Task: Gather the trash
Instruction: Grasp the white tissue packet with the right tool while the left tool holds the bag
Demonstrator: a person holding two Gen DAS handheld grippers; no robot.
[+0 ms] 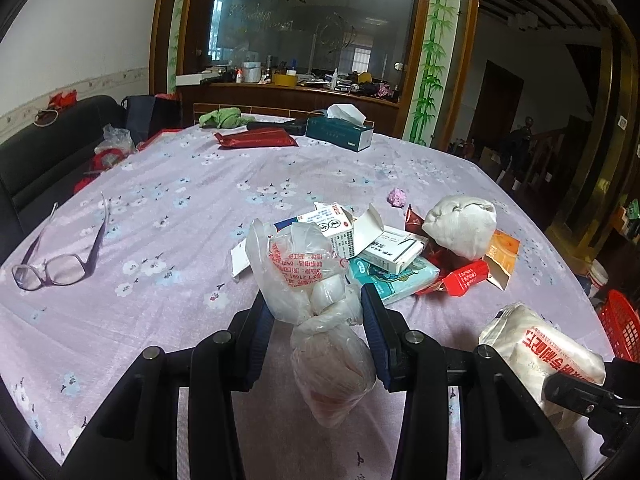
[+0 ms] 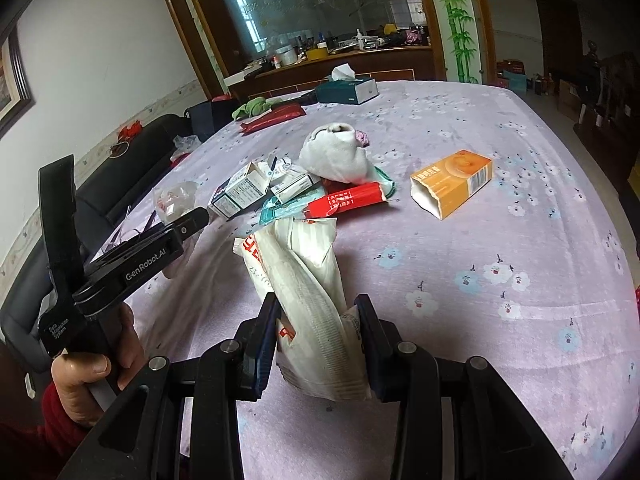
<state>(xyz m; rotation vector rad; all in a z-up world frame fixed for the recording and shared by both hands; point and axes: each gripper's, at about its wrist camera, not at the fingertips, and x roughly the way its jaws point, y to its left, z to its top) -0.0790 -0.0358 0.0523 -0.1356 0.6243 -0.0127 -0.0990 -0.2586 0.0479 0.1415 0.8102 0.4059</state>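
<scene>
Tissues [image 1: 345, 112] in tissue box [image 1: 340, 133]

Left gripper [image 1: 318, 312]: matte black linkage arms, four round silver pivot screws, two black fingers [image 1: 376, 320] faced with ribbed dark-blue pads.

Right gripper [image 2: 316, 316]: same build, black arms, silver round screw heads, blue-edged ribbed fingers [image 2: 268, 320].

Body of the left device, seen from the right wrist view: black housing printed "GenRobot.AI" in white, a second white label reading "Data Acquisition System", black upright strap or bracket.

Hand [image 2: 92, 376] on the black grip, with a red sleeve [image 2: 40, 440] at the wrist.
</scene>
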